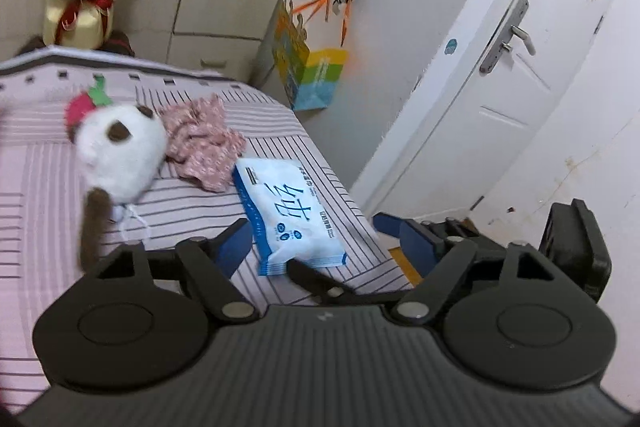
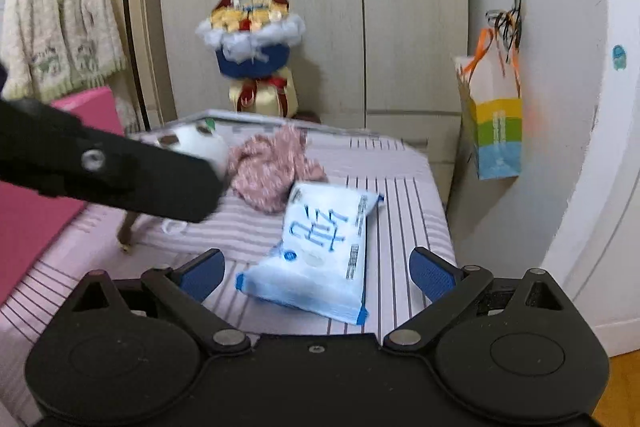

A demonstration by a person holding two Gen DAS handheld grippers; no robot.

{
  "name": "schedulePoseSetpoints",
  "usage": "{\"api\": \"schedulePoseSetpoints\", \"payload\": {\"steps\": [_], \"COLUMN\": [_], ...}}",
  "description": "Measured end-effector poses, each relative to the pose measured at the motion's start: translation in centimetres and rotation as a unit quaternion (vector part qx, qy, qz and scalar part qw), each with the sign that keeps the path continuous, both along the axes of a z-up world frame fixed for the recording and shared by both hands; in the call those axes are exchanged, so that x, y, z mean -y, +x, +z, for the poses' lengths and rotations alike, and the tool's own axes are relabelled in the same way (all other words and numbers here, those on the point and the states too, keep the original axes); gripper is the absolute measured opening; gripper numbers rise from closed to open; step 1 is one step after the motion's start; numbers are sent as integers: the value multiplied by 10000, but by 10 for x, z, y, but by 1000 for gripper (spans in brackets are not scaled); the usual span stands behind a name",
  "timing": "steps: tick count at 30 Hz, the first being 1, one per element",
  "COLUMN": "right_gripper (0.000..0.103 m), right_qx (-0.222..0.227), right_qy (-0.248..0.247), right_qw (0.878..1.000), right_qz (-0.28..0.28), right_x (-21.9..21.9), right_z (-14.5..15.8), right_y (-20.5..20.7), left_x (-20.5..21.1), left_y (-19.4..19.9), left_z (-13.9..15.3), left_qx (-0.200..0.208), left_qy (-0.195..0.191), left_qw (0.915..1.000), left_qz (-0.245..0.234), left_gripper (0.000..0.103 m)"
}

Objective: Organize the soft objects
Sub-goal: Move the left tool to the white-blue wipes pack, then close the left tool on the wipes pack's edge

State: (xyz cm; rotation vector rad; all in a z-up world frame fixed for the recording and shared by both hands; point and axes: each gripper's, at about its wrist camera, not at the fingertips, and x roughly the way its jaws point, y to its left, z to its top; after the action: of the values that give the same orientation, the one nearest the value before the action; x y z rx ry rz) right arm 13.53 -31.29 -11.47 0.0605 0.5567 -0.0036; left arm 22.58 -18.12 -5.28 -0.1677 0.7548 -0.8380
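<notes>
Both grippers hang over the corner of a bed with their blue pads spread and nothing between them. Seen from its own camera, the left gripper has its jaws apart above the near end of a blue-and-white tissue pack, with no pad touching it. The right gripper is likewise released, its fingers flanking the same tissue pack without contact; part of it also shows at the right edge of the left view.

The tissue pack lies flat on the pink striped bedsheet, close to the bed's corner. Just beyond it sits a crumpled pink floral cloth, touching or nearly touching the pack's far end. Left of the cloth rests a white plush toy with brown patches and a red strawberry on its head, blurred in both views.

Behind the bed stands a plush bouquet against a beige wardrobe. A colourful paper bag hangs on the wall, and a cream cardigan hangs at the left.
</notes>
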Motion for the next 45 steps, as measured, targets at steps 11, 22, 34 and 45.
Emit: {"api": "schedulePoseSetpoints", "payload": {"steps": [11,22,34,45], "right_gripper": [96,80,63,62], "right_qx": [-449,-352,-175,-283], "right_qy": [459,507,615,955], "right_qw": [9979,9975,9972,9947], "right_qz": [82,355,396,251], "right_x": [10,4,1,-10], "right_z": [-14,-16,-13,-5], "right_y": [32,28,8,-22], "left_x": [26,44,43,34], "left_y": [41,55,38,5], "left_z": [-36,-50,-44,-31], "left_qx": [-597,-843,-734,-798], "left_qy": [334,624,711,1002], "left_qw": [9973,9940,9948,9914], "left_qz": [248,308,-48,-260], "left_gripper": [57,56,50,50]}}
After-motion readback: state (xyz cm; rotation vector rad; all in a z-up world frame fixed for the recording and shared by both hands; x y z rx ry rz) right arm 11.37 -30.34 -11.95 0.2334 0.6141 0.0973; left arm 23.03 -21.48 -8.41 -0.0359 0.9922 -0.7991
